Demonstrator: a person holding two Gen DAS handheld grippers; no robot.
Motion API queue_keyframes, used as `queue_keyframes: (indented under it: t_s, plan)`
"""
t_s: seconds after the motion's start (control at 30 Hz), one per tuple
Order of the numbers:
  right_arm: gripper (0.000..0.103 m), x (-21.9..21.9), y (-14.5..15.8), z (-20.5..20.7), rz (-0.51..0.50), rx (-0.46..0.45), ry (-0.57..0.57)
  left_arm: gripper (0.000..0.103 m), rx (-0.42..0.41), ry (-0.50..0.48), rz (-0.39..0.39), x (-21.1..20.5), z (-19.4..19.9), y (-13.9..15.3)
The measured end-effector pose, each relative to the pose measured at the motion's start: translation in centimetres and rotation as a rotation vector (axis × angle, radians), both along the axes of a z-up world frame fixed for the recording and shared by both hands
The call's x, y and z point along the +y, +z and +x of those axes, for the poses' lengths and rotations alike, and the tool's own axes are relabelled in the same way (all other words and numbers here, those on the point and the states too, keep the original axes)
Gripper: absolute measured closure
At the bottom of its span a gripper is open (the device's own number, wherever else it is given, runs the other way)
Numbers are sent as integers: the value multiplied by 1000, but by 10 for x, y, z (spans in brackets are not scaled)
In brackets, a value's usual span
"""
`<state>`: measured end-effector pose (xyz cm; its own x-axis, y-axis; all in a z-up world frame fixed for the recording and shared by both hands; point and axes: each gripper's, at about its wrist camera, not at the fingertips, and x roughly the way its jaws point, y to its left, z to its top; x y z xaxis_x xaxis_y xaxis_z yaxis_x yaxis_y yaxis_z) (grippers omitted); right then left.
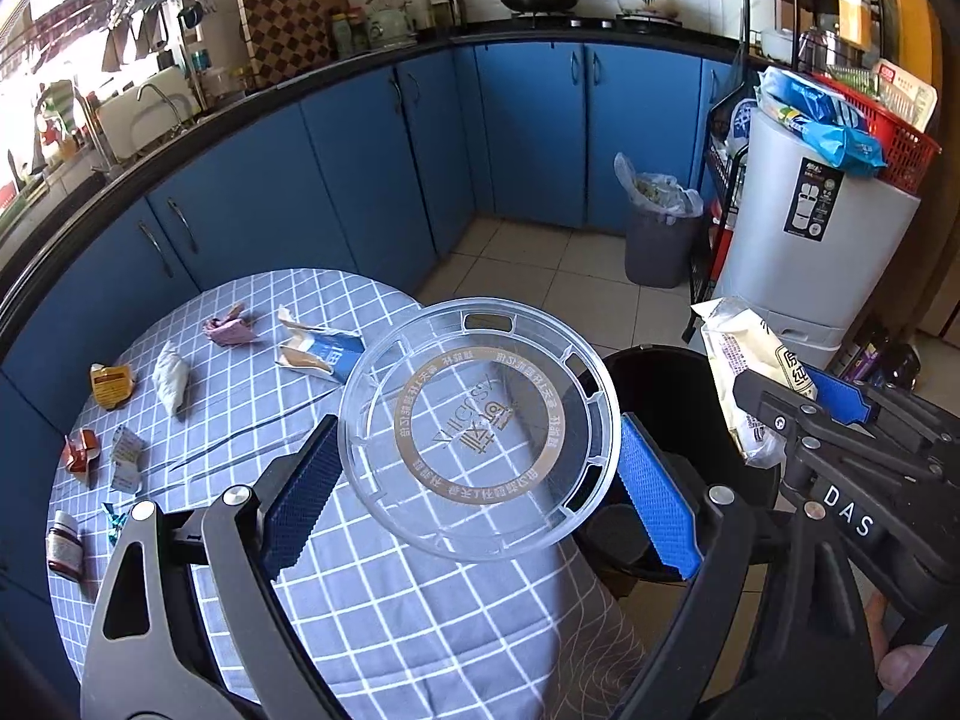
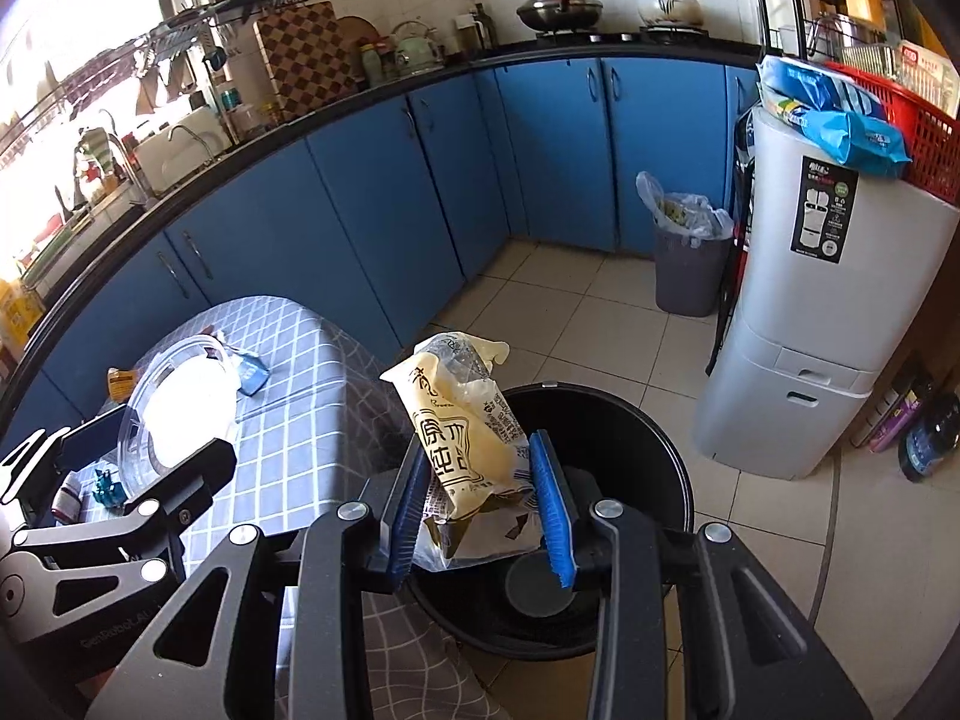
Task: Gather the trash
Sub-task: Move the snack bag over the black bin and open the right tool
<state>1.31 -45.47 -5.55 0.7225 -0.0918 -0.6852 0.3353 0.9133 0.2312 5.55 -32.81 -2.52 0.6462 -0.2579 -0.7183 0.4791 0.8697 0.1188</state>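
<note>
— Two loads: my left gripper stands wide, clamped on the clear plastic lid; my right gripper is narrow, squeezing the yellow wrapper. Where's the bin?

— The black bin sits on the floor beside the table, right under your wrapper.

— I'd drop the wrapper first, then bring the lid over the rim and tilt it in.

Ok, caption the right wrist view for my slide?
Right gripper holds a yellow plastic bread wrapper over the round black bin.
</note>
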Motion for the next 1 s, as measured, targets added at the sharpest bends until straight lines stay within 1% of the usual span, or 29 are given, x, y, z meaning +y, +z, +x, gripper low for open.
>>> queue_keyframes:
  t_s: [0.2, 0.33, 0.37, 0.43, 0.47, 0.5, 0.57, 0.67, 1.0]
  plan:
    - [67, -9, -7, 5, -16, 18, -17, 15, 25, 0, 4, -6, 9, -10]
    - [67, -13, -10, 6, -19, 22, -26, 15, 27, -3, 7, -9, 11, -12]
    - [65, -14, -10, 6, -20, 24, -29, 15, 28, -3, 7, -9, 11, -13]
    - [48, -15, -11, 4, -21, 28, -38, 15, 30, -4, 8, -11, 12, -13]
    - [27, -17, -11, 2, -19, 26, -50, 15, 30, -5, 9, -12, 12, -13]
    - [21, -20, -10, -2, -15, 8, -67, 15, 31, -7, 9, -13, 12, -13]
    - [20, -23, -9, -4, -15, 3, -82, 15, 28, -9, 9, -15, 13, -13]
    - [20, -30, -11, -8, -30, 26, -113, 15, 31, -13, 8, -19, 13, -13]
    - [20, -60, -12, -31, -10, 7, -234, 15, 28, -54, 14, -40, 4, -13]
